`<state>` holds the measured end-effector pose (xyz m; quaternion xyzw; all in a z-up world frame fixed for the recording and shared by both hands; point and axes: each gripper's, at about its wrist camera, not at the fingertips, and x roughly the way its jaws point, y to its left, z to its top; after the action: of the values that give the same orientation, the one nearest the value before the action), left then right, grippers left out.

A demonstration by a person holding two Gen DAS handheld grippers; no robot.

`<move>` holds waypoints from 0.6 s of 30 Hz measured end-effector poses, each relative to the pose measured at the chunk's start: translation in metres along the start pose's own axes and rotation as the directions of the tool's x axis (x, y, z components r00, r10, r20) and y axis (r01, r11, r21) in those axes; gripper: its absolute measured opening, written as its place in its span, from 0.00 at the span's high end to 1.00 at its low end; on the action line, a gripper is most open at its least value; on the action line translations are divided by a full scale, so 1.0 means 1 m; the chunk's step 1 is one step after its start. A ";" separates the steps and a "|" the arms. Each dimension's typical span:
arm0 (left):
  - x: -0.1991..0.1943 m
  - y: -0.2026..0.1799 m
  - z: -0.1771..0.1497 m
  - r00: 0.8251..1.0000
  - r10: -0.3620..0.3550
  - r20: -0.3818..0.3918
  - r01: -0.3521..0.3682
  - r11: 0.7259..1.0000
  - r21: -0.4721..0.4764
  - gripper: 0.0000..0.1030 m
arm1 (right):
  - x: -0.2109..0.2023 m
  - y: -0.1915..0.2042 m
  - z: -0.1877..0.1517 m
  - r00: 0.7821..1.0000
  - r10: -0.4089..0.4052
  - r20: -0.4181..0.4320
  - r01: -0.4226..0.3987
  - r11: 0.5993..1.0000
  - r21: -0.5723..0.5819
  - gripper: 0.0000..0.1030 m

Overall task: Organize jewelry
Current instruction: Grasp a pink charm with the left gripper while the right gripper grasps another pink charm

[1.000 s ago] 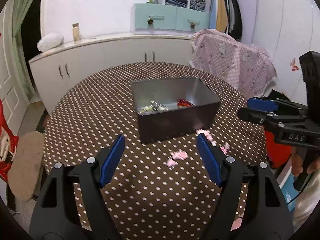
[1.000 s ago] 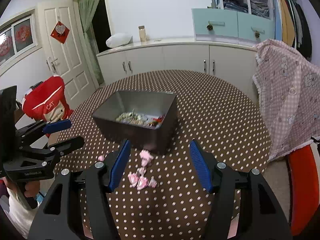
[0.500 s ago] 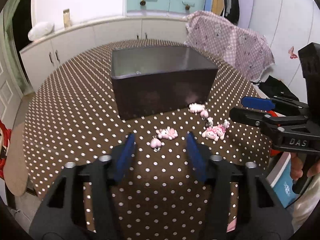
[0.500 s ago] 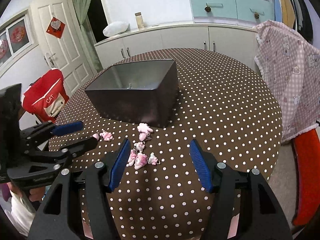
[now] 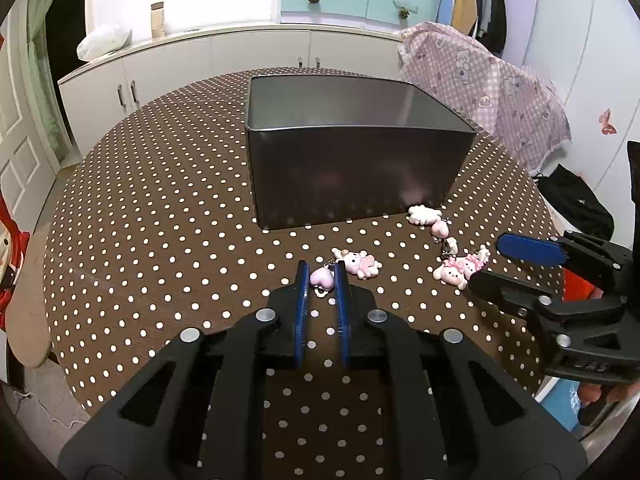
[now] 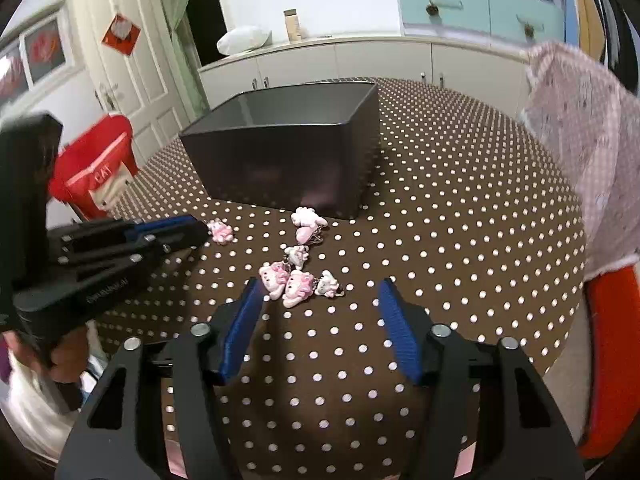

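Observation:
My left gripper [image 5: 322, 276] is low on the dotted table and shut on a pink heart charm [image 5: 322, 278]. A pink bunny charm [image 5: 358, 263] lies just past it. More pink charms [image 5: 456, 268] lie to the right, near the dark metal box [image 5: 352, 152]. My right gripper [image 6: 320, 304] is open and empty, its jaws wide apart just behind a cluster of pink charms [image 6: 288, 280]. The left gripper [image 6: 188, 232] shows at the left of the right wrist view, beside the bunny charm [image 6: 220, 231]. The box [image 6: 288, 152] stands behind; its contents are hidden.
The round table [image 5: 160, 240] has a brown white-dotted cloth. A pink checked cloth over a chair [image 5: 480, 76] is at the far right. White cabinets [image 5: 200, 60] line the back wall. A red bag [image 6: 92, 160] hangs at the left.
Both grippers have dropped lower toward the table. My left gripper has closed from open onto the pink heart charm. My right gripper stays open and has come closer to the charm cluster.

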<state>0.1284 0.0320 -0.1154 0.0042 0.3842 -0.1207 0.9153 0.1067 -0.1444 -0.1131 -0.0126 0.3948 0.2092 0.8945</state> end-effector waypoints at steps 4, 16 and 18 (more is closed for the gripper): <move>0.000 -0.001 -0.001 1.000 0.000 0.008 0.000 1.000 -0.010 0.87 | 0.003 -0.002 0.002 1.000 0.018 0.008 -0.018 1.000 0.002 0.80; -0.011 -0.004 0.002 0.998 -0.017 0.058 0.018 1.000 -0.013 0.87 | -0.002 -0.008 0.006 0.999 0.031 0.019 -0.032 0.999 0.028 1.00; -0.013 -0.004 0.003 0.997 -0.025 0.069 0.027 0.999 -0.018 0.87 | 0.000 -0.010 0.006 1.000 0.029 0.010 -0.029 0.999 0.041 1.00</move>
<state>0.1207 0.0307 -0.1039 -0.0134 0.3537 -0.1292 0.9263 0.1152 -0.1520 -0.1105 0.0125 0.3948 0.2142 0.8934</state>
